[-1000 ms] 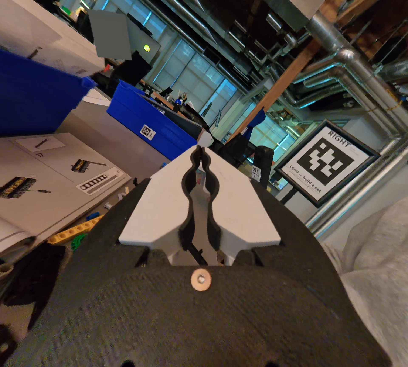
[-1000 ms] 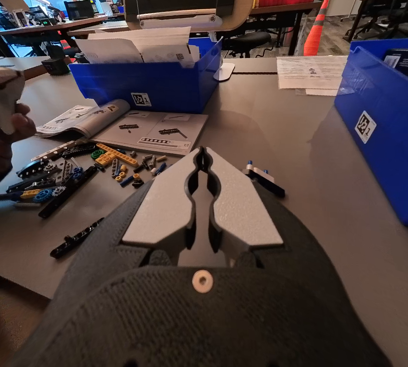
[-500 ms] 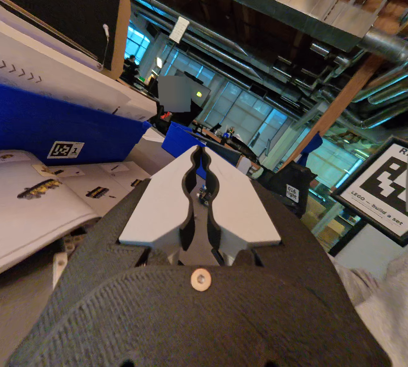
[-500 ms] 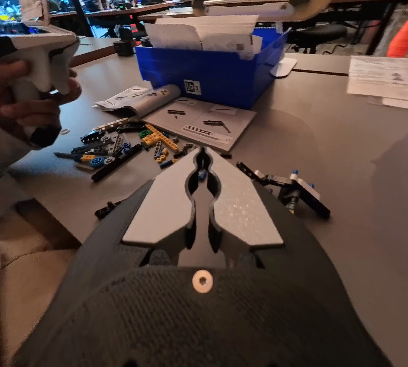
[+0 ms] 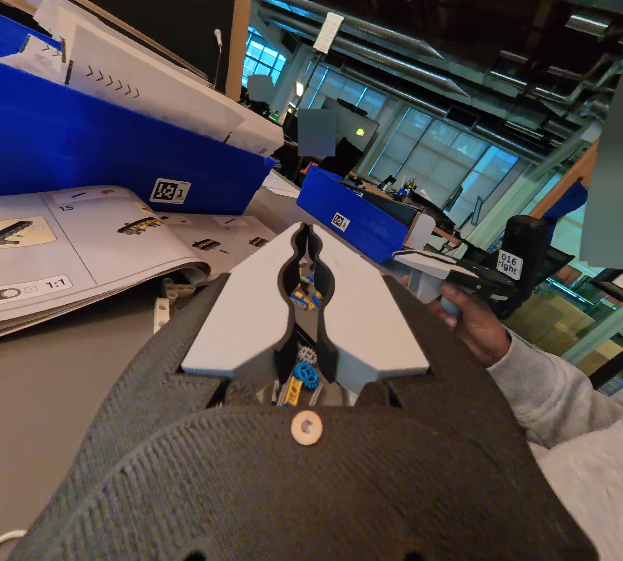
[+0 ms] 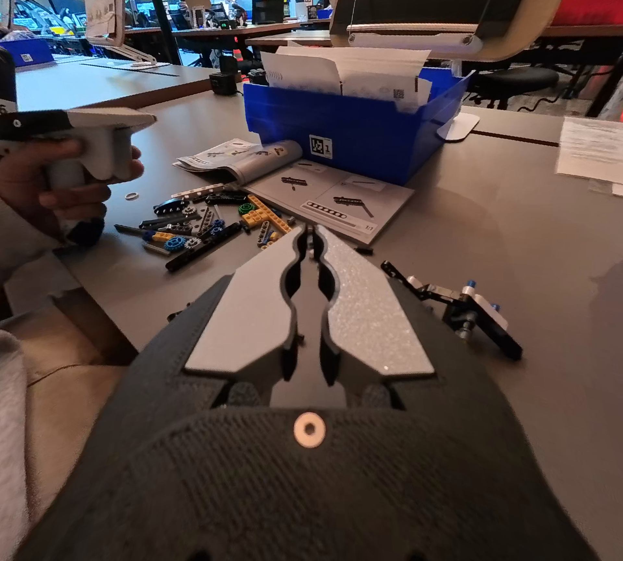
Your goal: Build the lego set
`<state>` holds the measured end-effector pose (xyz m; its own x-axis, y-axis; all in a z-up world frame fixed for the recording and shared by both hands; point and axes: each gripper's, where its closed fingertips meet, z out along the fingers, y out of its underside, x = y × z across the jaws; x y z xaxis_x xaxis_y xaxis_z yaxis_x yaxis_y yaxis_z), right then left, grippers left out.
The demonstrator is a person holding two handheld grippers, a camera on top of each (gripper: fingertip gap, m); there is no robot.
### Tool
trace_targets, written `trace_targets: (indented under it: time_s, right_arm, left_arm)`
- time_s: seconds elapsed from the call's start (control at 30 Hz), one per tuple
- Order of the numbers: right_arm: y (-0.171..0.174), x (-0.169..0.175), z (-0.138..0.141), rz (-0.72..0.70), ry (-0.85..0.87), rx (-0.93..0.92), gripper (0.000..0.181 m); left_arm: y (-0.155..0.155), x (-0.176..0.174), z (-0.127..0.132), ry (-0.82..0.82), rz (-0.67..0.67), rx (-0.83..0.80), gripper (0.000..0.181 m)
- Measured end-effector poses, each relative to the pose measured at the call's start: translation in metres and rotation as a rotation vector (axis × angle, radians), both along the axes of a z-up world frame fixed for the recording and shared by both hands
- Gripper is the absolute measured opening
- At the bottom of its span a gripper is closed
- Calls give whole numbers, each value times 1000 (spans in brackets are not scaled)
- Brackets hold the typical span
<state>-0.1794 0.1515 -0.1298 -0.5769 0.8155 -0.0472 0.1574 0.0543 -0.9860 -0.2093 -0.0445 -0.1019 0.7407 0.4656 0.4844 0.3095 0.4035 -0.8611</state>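
Both grippers hovered, jaws closed on nothing: left gripper (image 5: 307, 234), right gripper (image 6: 308, 232). Loose lego pieces (image 6: 215, 224) lay left of centre beside the open manual (image 6: 323, 197), presumably for reference; partial assembly (image 6: 465, 305) sat lower right.

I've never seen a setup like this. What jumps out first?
A bright scatter of loose lego pieces lies on the grey table, just in front of an open instruction booklet. Behind the booklet stands a blue bin stuffed with papers, and a small half-built assembly sits alone to the right.
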Motion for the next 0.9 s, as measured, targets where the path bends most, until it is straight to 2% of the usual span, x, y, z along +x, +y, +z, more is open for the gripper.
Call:
trace_targets:
  time_s: [0.03,0.37,0.9]
  right_arm:
    - [2,-1,0,-10,4,2,0]
    - [5,-15,7,-25,24,-55,0]
    - [-5,-24,6,6,-14,-103,0]
  left_arm:
    - [0,1,1,5,-5,2,0]
    - [-6,13,3,16,-5,6,0]
    - [-24,15,3,22,81,46,3]
